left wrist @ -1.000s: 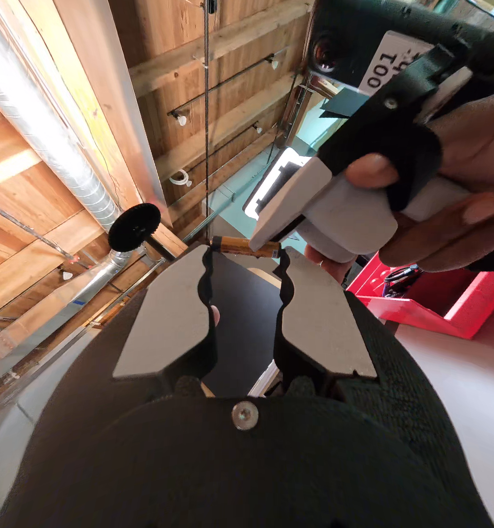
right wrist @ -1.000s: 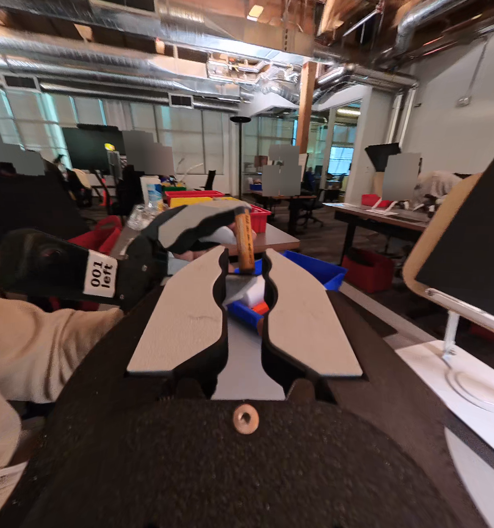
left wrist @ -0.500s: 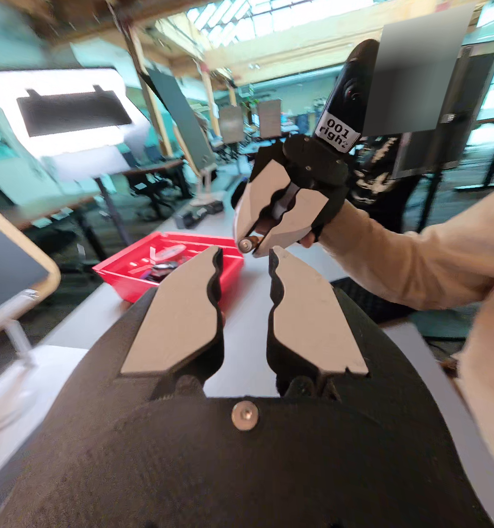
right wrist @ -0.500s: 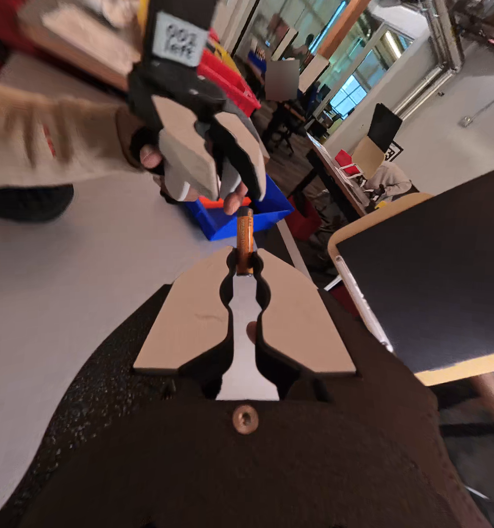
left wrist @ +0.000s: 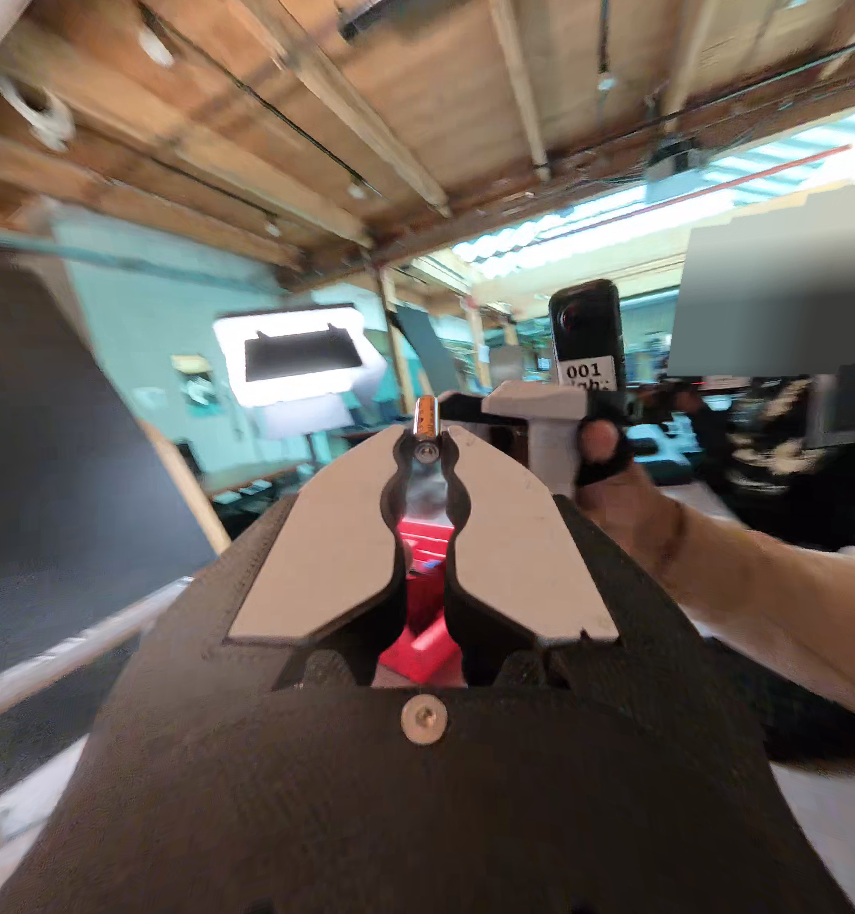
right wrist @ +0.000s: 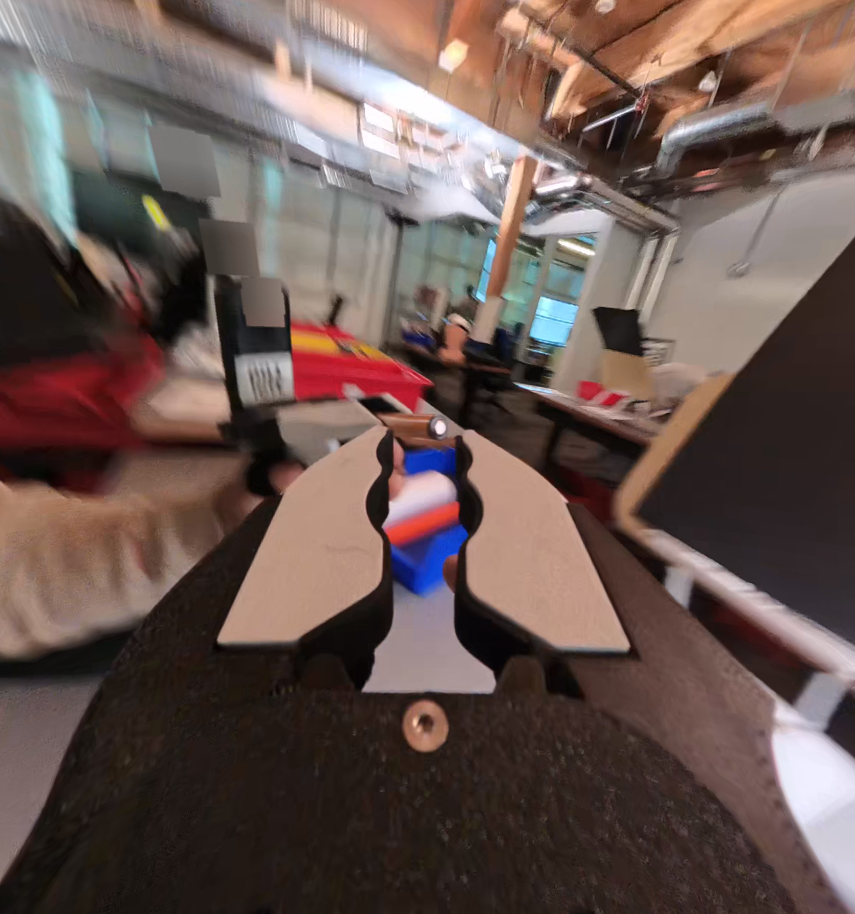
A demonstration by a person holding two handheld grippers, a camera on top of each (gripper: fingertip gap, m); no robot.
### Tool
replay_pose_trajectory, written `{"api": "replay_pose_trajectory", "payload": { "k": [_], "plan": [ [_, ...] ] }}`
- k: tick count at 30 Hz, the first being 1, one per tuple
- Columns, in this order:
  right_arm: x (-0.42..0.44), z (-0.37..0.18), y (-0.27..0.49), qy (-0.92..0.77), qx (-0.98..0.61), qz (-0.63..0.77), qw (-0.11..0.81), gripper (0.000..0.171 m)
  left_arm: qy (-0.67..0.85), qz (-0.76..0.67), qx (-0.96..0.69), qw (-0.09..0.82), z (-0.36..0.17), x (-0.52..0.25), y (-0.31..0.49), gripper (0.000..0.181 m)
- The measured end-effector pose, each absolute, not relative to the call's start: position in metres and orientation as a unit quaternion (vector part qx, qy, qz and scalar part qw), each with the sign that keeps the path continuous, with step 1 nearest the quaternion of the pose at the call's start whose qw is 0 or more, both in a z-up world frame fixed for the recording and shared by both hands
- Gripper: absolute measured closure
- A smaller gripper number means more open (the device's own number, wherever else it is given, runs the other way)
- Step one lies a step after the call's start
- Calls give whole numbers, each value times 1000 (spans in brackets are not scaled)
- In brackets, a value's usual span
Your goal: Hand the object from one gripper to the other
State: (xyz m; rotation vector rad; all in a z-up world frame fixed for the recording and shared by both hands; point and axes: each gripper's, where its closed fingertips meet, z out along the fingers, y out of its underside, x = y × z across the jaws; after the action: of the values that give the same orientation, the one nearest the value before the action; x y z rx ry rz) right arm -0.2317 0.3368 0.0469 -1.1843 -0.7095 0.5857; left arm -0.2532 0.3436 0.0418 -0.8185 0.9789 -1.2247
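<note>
Battery's back in my left gripper (left wrist: 426, 435), centre frame, since half a second ago.
Left clamped on small copper-and-black cylindrical battery (left wrist: 425, 419); right gripper (right wrist: 424, 435) apart; tip-only pinch could slip.

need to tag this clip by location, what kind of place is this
Probably an open-plan workshop or lab office. It has an exposed timber ceiling with bare metal ducting, rows of work desks, and red and blue parts bins on the tables.
</note>
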Motion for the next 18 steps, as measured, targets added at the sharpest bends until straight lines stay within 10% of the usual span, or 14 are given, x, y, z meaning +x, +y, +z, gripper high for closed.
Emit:
{"api": "replay_pose_trajectory", "payload": {
  "k": [8, 18],
  "plan": [
    [-248, 36, 359, -198, -580, 330, 718, 122, 408, -266, -269, 831, 37, -253, 344, 170],
    [-248, 36, 348, -269, -577, 308, 707, 161, 448, -415, -320, 724, 21, -241, 349, 163]
  ]
}}
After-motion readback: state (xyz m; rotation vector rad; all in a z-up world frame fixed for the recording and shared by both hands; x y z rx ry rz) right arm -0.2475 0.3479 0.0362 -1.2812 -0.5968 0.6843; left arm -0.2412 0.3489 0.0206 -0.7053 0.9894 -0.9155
